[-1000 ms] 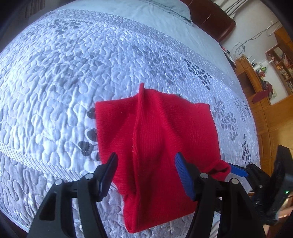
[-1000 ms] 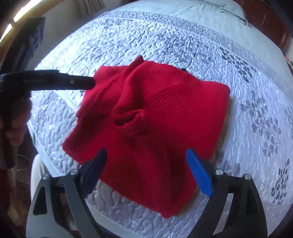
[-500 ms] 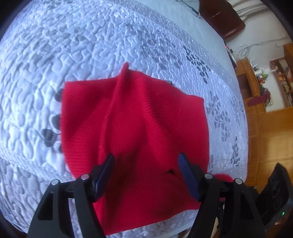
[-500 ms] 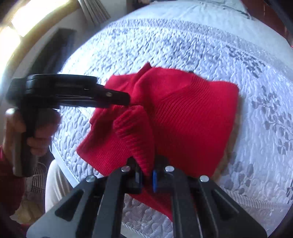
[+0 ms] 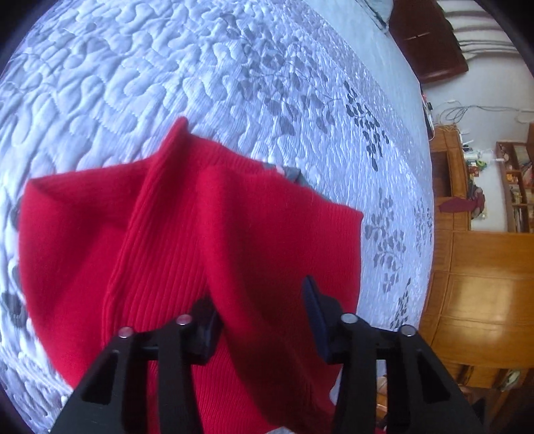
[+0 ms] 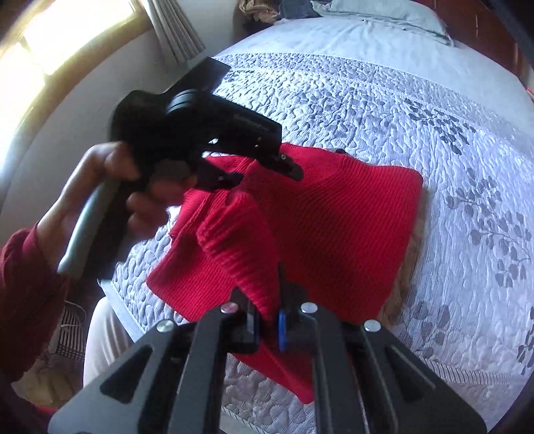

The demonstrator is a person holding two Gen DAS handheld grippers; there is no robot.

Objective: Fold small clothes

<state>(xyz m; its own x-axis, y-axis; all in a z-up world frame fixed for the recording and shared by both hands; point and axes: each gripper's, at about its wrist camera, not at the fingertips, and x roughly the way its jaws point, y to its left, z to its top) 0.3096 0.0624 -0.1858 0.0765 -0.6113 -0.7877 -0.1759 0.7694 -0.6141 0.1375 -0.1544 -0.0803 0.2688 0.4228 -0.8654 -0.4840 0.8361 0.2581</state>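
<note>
A red knit sweater [image 5: 200,233] lies bunched on the white quilted bed [image 5: 167,66]. My left gripper [image 5: 262,320] points down onto it. Its jaws are closing, with a raised fold of the red knit between them and the pads still apart. The right wrist view shows the left gripper [image 6: 263,170] over the far left part of the sweater [image 6: 333,217], held by a person's hand [image 6: 110,167]. My right gripper [image 6: 268,320] is shut on the ribbed sleeve cuff [image 6: 240,240], lifted off the bed.
The quilt [image 6: 400,100] spreads wide beyond the sweater, with a pillow [image 6: 383,16] at the head. The bed's near edge runs just below my right gripper. A strip of tan cloth [image 6: 410,260] peeks out under the sweater's right edge. Wooden cabinets [image 5: 484,267] stand beside the bed.
My right gripper closed on the sleeve cuff and raised it slightly. My left gripper came down and forward over the sweater, rolled, and its jaws narrowed around a fold.
</note>
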